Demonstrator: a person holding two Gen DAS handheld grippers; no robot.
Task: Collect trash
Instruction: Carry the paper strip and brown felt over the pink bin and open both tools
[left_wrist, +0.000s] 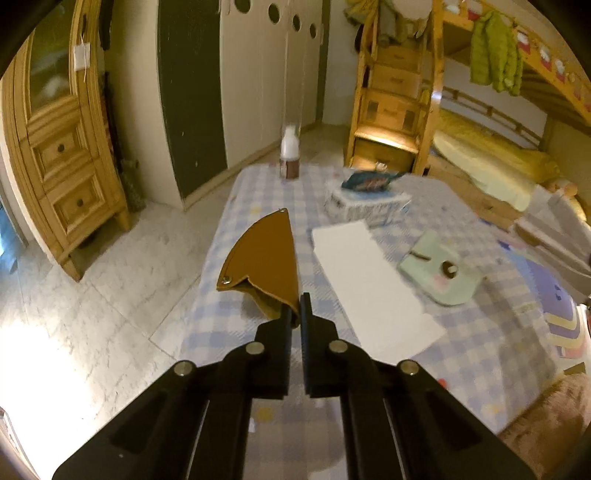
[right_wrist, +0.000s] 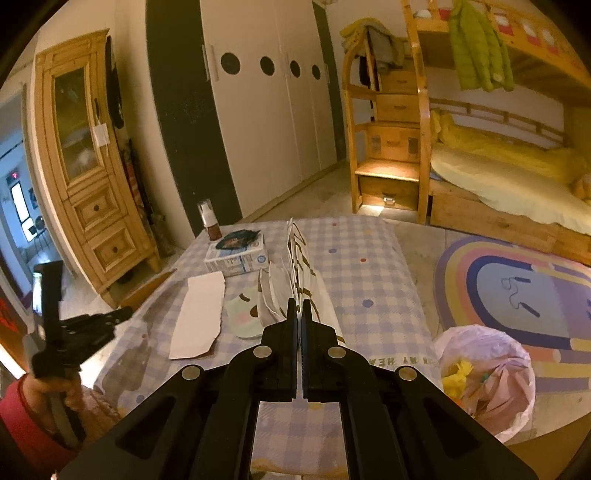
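Observation:
My left gripper (left_wrist: 295, 308) is shut on a brown leather sheath (left_wrist: 264, 258) and holds it above the left side of the checkered table (left_wrist: 480, 332). My right gripper (right_wrist: 299, 308) is shut on a white paper bag with brown print (right_wrist: 301, 266), held up over the table. The left gripper also shows at the left of the right wrist view (right_wrist: 88, 325). A white paper sheet (left_wrist: 373, 291) (right_wrist: 199, 314), a pale green card (left_wrist: 441, 271) (right_wrist: 245, 314), a carton box (left_wrist: 367, 205) (right_wrist: 238, 256) topped by a dark wrapper (left_wrist: 369, 180) (right_wrist: 236, 238), and a small bottle (left_wrist: 290, 153) (right_wrist: 210, 221) lie on the table.
A trash bin lined with a pink bag (right_wrist: 487, 376) stands on the floor right of the table, holding yellow scraps. A wooden cabinet (left_wrist: 59, 147) stands at left, white wardrobes behind, a bunk bed (right_wrist: 498, 166) at right, a rainbow rug (right_wrist: 517, 295) on the floor.

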